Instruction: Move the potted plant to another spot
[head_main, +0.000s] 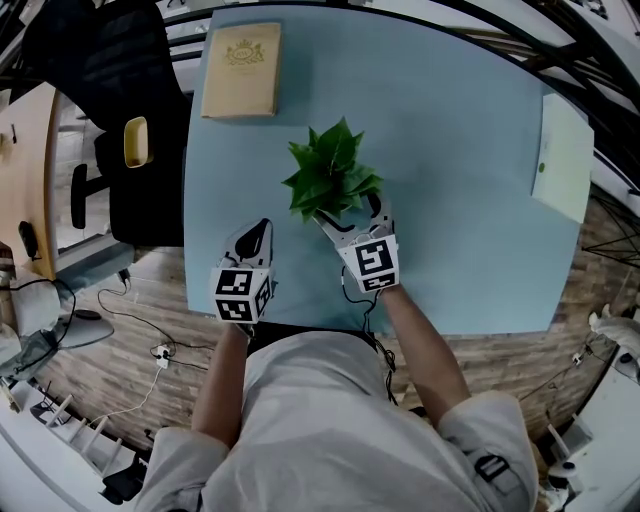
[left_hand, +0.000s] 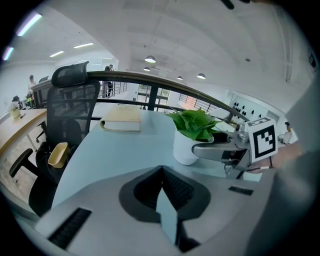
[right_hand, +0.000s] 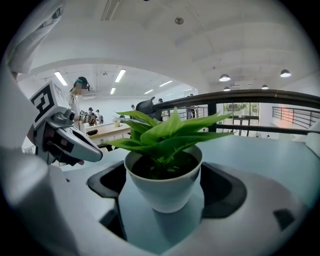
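The potted plant (head_main: 330, 175) is a small white pot (right_hand: 164, 185) with broad green leaves, standing upright on the pale blue table (head_main: 460, 240) near its front middle. My right gripper (head_main: 352, 216) is open, one jaw on each side of the pot, and a thin gap shows between each pad and the pot wall. In the head view the leaves hide the pot. My left gripper (head_main: 258, 232) rests to the left of the plant near the table's front edge, its jaws shut with nothing between them. The left gripper view shows the pot (left_hand: 186, 147) with the right gripper's finger (left_hand: 212, 150) beside it.
A tan book (head_main: 241, 70) lies at the table's far left corner. A white sheet (head_main: 562, 155) lies at the right edge. A black office chair (head_main: 110, 110) with a yellow object (head_main: 135, 142) on it stands left of the table. A railing runs behind the table.
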